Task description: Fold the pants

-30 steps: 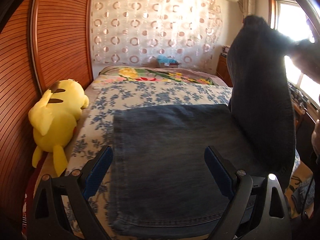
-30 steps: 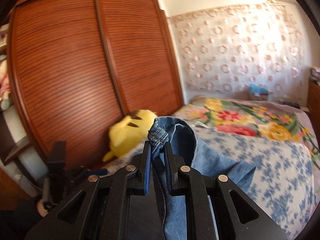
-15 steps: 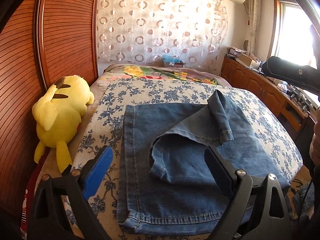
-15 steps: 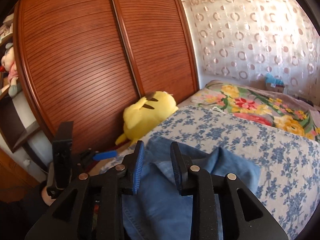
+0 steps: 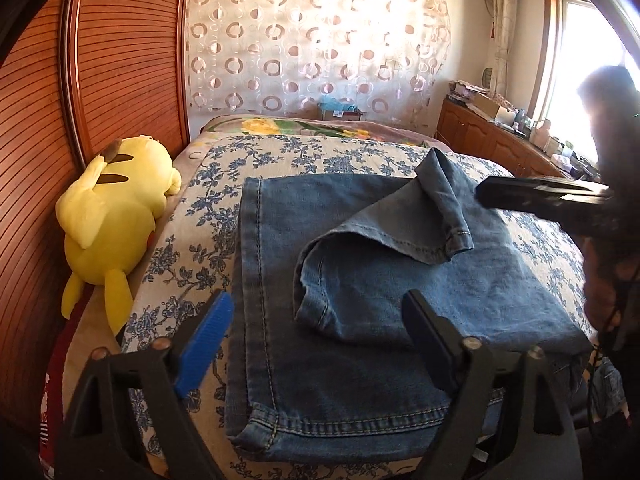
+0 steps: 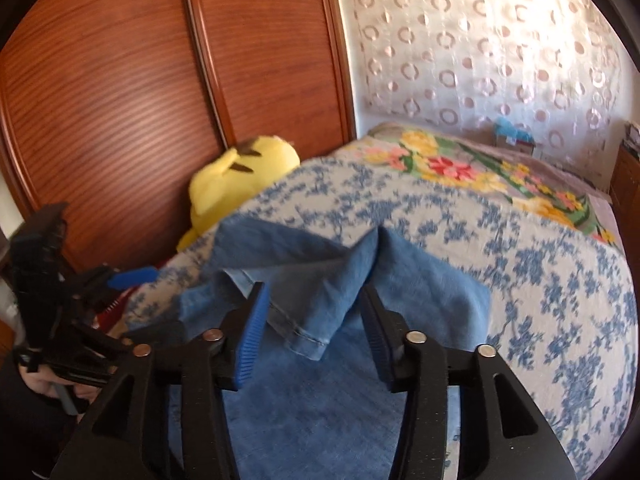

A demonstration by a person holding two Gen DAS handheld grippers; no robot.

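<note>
Blue jeans [image 5: 360, 288] lie on the bed, partly folded, with a leg end [image 5: 400, 232] lying crumpled on top of the flat part. My left gripper [image 5: 316, 336] is open and empty just above the jeans' near hem edge. My right gripper [image 6: 312, 320] is open and empty, its fingers on either side of the dropped leg hem [image 6: 308, 340], not touching it as far as I can tell. The right gripper's body [image 5: 540, 200] shows at the right of the left wrist view. The left gripper [image 6: 80, 288] shows at the left of the right wrist view.
The bed has a blue-flowered cover [image 5: 208, 240] and a bright floral blanket [image 6: 460, 168] at the far end. A yellow plush toy [image 5: 112, 216] lies between the bed and the wooden sliding wardrobe [image 5: 40, 120]. A low wooden cabinet [image 5: 488, 140] stands under the window.
My right gripper held the jeans leg up, carried it over the flat part, opened and let it drop. The leg now lies crumpled on the jeans. The left gripper stayed open.
</note>
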